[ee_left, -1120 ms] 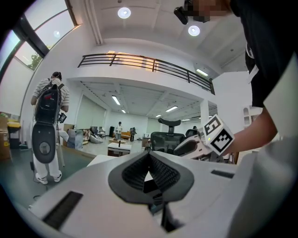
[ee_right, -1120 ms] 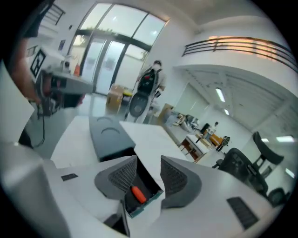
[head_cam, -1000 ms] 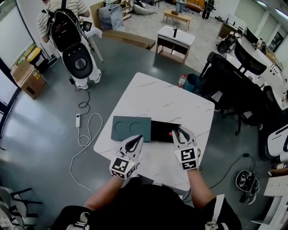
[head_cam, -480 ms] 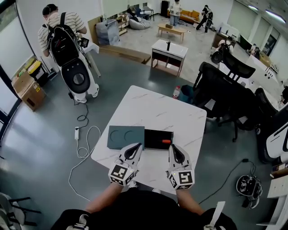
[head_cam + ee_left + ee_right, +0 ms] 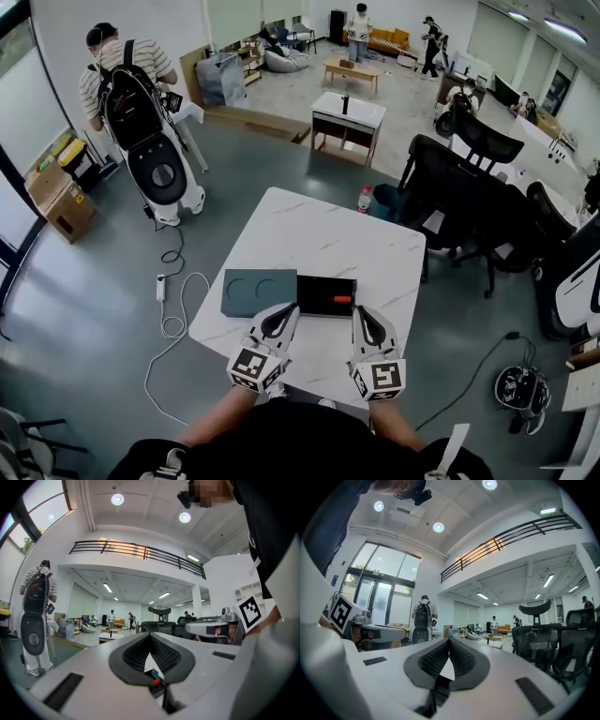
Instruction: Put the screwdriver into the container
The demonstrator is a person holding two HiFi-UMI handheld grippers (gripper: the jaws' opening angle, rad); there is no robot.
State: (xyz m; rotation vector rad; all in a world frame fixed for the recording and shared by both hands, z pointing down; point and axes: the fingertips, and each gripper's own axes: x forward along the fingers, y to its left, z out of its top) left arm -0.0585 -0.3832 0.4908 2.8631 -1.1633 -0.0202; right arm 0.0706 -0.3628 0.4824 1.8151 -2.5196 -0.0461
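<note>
On the white marbled table [image 5: 323,230] we see the orange-handled screwdriver [image 5: 339,300] lying inside the black rectangular container [image 5: 312,291], right of a flat green lid [image 5: 258,292], while the left gripper [image 5: 284,312] and right gripper [image 5: 362,315] have ribbed fingers [image 5: 461,660] pressed together, empty.

The screwdriver [image 5: 336,300], with an orange handle and a dark shaft, lies flat inside the black rectangular container [image 5: 314,287]. The container stands open on the white worktop [image 5: 319,234], near its front edge.
</note>
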